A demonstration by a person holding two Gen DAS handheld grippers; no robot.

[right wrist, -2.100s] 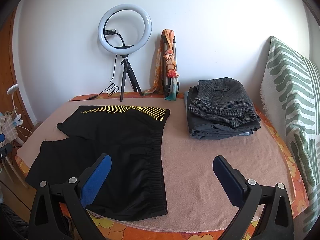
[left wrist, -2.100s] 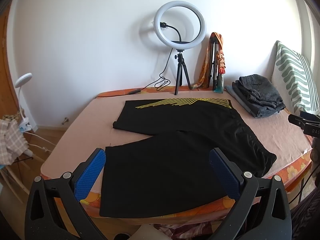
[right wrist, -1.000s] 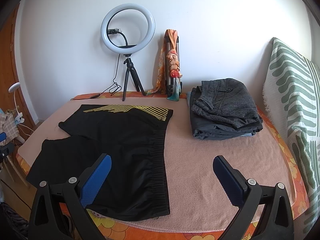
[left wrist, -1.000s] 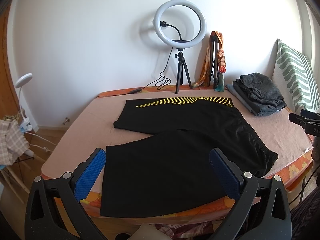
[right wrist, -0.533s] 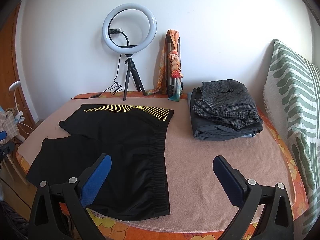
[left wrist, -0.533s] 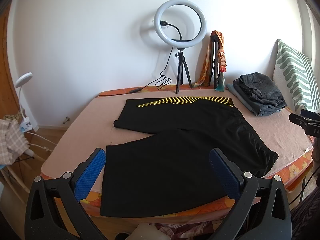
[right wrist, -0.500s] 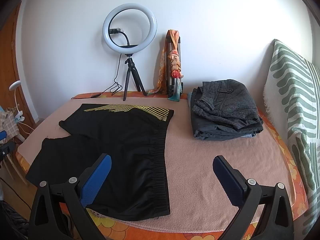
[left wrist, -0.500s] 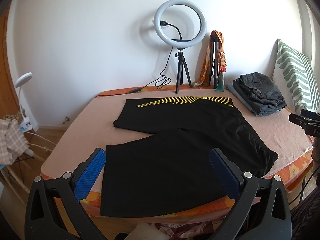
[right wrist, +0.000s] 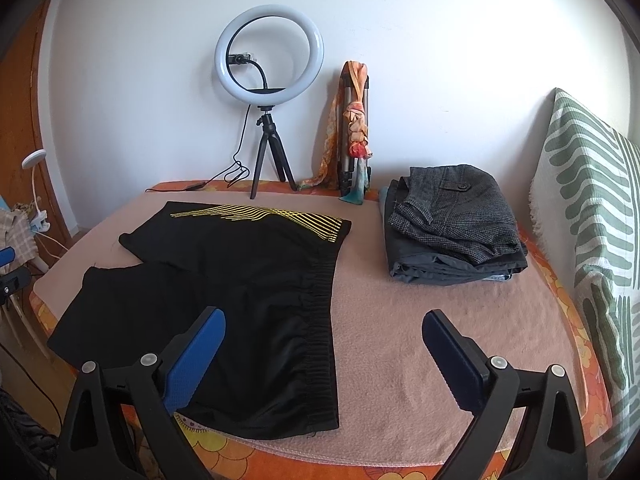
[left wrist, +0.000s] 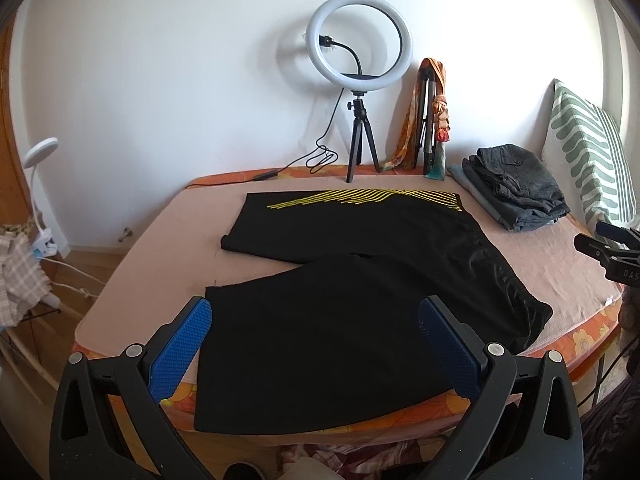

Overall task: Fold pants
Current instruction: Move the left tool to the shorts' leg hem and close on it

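Observation:
Black shorts with yellow stripes [left wrist: 344, 280] lie spread flat on the pink blanket of the bed [left wrist: 168, 232], both legs apart. They also show in the right wrist view [right wrist: 240, 264], waistband toward the right. My left gripper [left wrist: 316, 344] is open and empty, held above the near leg's hem. My right gripper [right wrist: 324, 344] is open and empty, held above the waistband's near end and the bare blanket. The right gripper's tip shows at the right edge of the left wrist view [left wrist: 612, 252].
A stack of folded grey pants [right wrist: 452, 224] lies at the back right. A ring light on a tripod [right wrist: 268, 92] and a scarf-draped stand [right wrist: 356, 132] are at the wall. A green striped pillow [right wrist: 592, 216] is on the right. A clip lamp [left wrist: 40, 184] stands left of the bed.
Both grippers have drifted only slightly; the right wrist view has shifted a little. The shorts have not moved.

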